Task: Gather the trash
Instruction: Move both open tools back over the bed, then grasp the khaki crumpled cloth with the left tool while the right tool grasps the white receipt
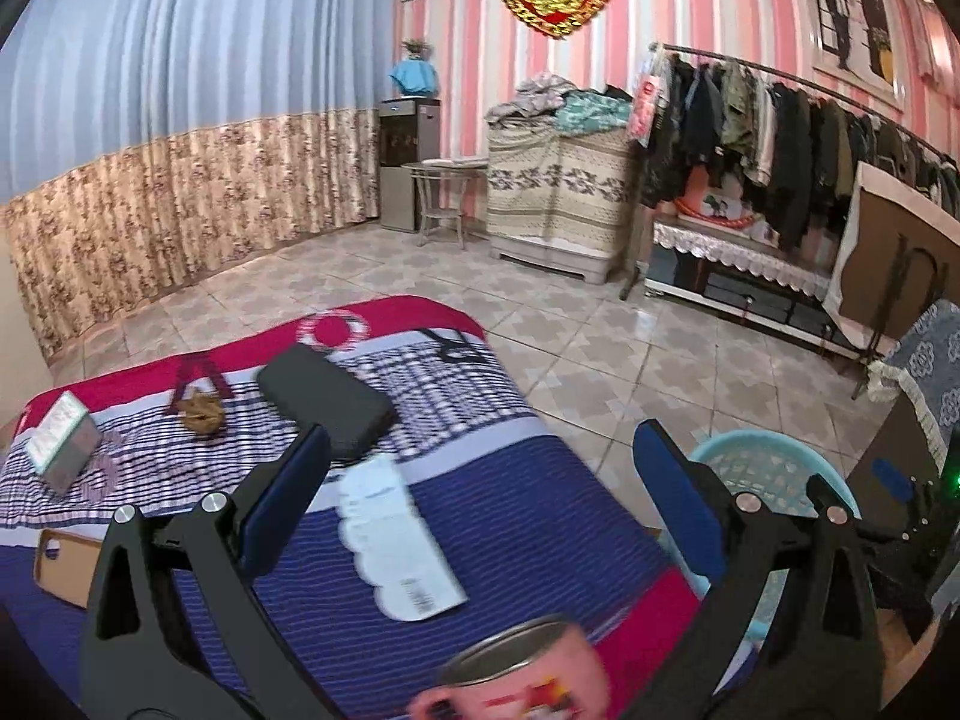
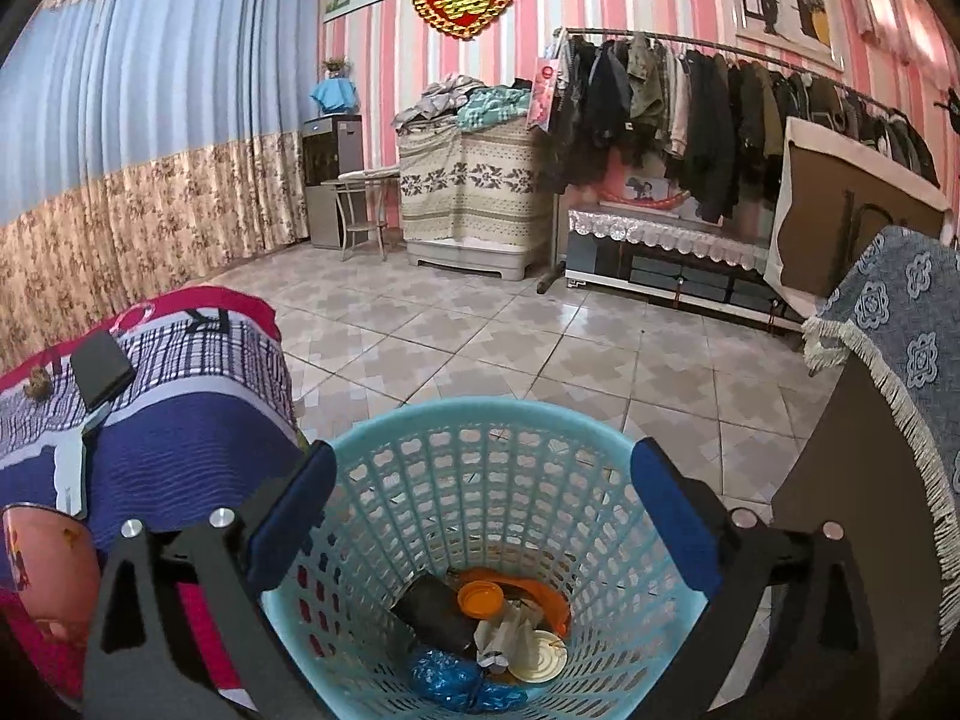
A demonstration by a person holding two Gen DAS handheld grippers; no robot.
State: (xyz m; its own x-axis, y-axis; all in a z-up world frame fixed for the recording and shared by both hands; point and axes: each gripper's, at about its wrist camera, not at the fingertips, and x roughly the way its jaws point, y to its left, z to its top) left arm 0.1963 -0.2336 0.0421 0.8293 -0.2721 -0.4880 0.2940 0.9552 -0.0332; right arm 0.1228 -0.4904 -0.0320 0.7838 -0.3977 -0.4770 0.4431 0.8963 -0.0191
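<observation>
My right gripper hangs open above the turquoise mesh basket, nothing between its blue pads. Inside the basket lie an orange lid, a dark wrapper, a blue plastic bag and a round tin lid. My left gripper is open over the striped bed cover, holding nothing. On the bed lie a white paper slip, a brown crumpled scrap, a black case, a small box and a pink tin mug at the near edge.
A tan phone case lies at the bed's left edge. The basket stands on the tiled floor right of the bed. A cabinet with a blue fringed cloth stands to the right. A clothes rack lines the far wall.
</observation>
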